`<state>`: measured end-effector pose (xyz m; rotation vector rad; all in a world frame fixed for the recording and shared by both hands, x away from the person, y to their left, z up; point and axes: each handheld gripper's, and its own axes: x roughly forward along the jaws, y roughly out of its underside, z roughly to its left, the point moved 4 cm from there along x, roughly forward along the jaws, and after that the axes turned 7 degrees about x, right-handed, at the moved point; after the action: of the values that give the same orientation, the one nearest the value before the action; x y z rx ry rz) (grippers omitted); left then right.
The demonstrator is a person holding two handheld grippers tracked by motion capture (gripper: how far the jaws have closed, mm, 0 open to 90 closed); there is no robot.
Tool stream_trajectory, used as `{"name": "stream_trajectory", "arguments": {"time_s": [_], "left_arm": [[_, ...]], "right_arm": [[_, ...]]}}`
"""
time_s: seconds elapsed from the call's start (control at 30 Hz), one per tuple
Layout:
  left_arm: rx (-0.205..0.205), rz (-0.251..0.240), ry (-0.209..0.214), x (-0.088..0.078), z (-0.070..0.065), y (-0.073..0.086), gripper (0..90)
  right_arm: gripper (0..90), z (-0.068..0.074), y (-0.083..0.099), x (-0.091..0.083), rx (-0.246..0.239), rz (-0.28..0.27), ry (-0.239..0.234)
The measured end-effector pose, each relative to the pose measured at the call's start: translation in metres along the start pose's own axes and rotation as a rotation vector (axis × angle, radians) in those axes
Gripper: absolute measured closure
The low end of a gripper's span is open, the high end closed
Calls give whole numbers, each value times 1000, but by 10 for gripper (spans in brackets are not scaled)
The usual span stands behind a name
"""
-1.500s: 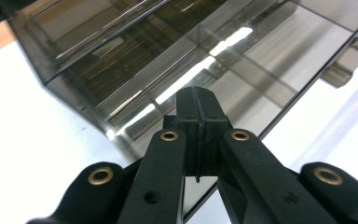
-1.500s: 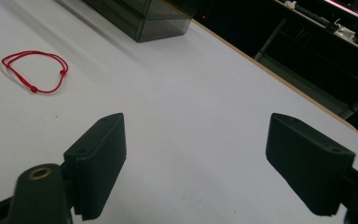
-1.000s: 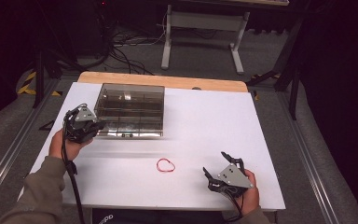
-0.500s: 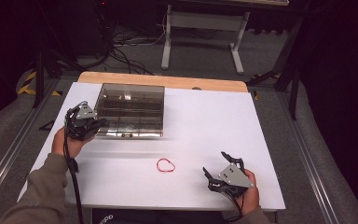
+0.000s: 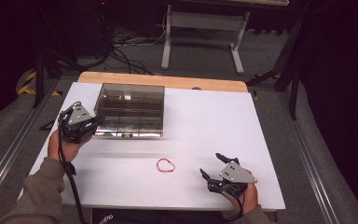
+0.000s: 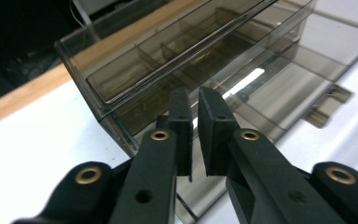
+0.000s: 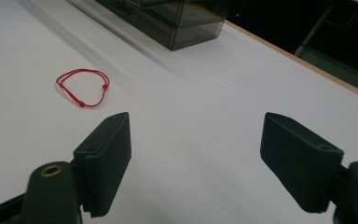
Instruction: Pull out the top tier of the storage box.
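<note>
High view: left tongs [image 5: 94,123] at the near-left corner of the smoky clear compartment box [image 5: 129,110], which stands toward the far left of the white table [image 5: 214,121]; right tongs [image 5: 213,167] rest near the table's front edge, with the red string bracelet [image 5: 165,165] lying flat just to their left, apart from both tongs. Left gripper view: jaws nearly closed, a narrow slit between them, holding nothing, tips just short of the box wall [image 6: 121,126]. Right gripper view: jaws spread wide and empty, the bracelet [image 7: 83,87] ahead and to the left. The step in hand appears to be collecting the bracelet. Good practice: turn the right tongs toward the loop, lower one jaw to the surface beside the cord, and close gently on a single strand.
</note>
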<state>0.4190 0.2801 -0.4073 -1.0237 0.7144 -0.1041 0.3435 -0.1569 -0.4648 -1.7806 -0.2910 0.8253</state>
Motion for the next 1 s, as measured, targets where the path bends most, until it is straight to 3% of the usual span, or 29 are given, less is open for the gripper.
{"name": "stream_trajectory", "arguments": {"time_s": [0.13, 0.3, 0.37, 0.43, 0.5, 0.53, 0.63, 0.7, 0.8, 0.87, 1.0], "left_arm": [[20, -62, 7, -8, -12, 4, 774], [34, -95, 6, -10, -27, 14, 659], [80, -104, 27, -9, -39, 21, 613], [86, -115, 24, -8, -47, 26, 551], [81, -120, 19, -8, -50, 28, 411], [72, -128, 20, -7, -56, 33, 399], [96, -94, 54, -3, -64, 41, 307], [88, -77, 85, 1, -69, 47, 213], [90, -69, 88, 0, -76, 53, 119], [60, -71, 80, -2, -80, 57, 90], [77, -86, 97, -6, -87, 62, 64]], "right_arm": [[265, 0, -1, 3, 18, 8, -40], [281, -1, -2, 8, 36, 33, -75], [290, -1, -6, 11, 34, 29, -91], [293, -1, -9, 14, 53, 35, -126], [306, 0, -13, 19, 53, 40, -137], [306, 1, -14, 23, 49, 47, -145], [312, 5, -19, 33, 42, 57, -174], [301, 8, -23, 38, 29, 55, -184], [266, 14, -27, 45, 13, 68, -218], [242, 18, -28, 51, 12, 72, -245], [208, 29, -29, 63, -2, 93, -295]]}}
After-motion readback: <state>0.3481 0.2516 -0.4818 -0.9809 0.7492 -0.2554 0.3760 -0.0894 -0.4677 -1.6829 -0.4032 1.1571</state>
